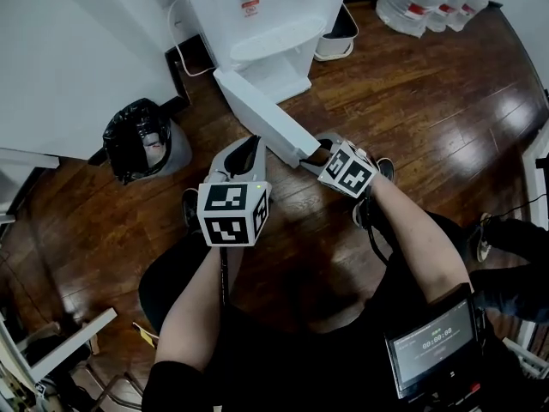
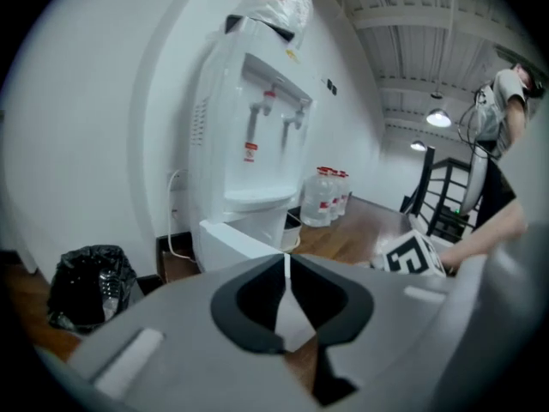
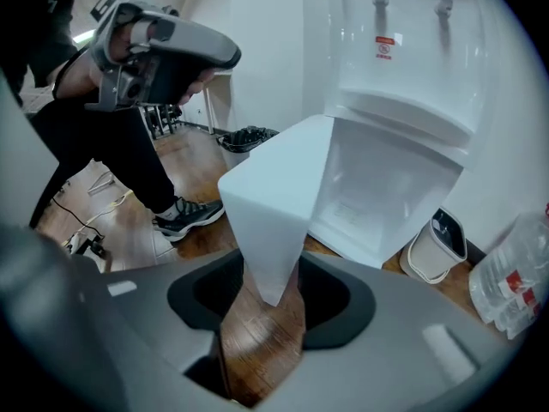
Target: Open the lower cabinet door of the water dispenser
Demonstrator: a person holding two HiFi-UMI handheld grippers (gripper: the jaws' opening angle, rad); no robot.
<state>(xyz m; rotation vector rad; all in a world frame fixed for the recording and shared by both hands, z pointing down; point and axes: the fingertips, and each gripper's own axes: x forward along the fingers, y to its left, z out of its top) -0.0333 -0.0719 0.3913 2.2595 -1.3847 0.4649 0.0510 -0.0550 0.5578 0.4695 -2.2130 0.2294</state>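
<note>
Two grippers are in use, on one door. At far left, ten o'clock from the left gripper [image 1: 250, 144], one black bin bag [image 1: 137, 140] sits by the wall, clear of the work. The left gripper's jaws are together on nothing. It stands off at the door's seven o'clock side, apparently so as not to foul the swing.

The single lower cabinet door [image 1: 257, 114] stands swung out from the one water dispenser [image 1: 274, 24] at twelve o'clock, with its free edge pointing to five o'clock. The right gripper [image 1: 316, 157] is clamped on that free edge, probably because it gives the longest lever about the hinge. I judge the door well open.

Further right, one small white bin [image 1: 339, 34] sits at the dispenser's three o'clock. The water bottles [image 1: 429, 3] at one o'clock number at least three; I cannot tell the exact count.
</note>
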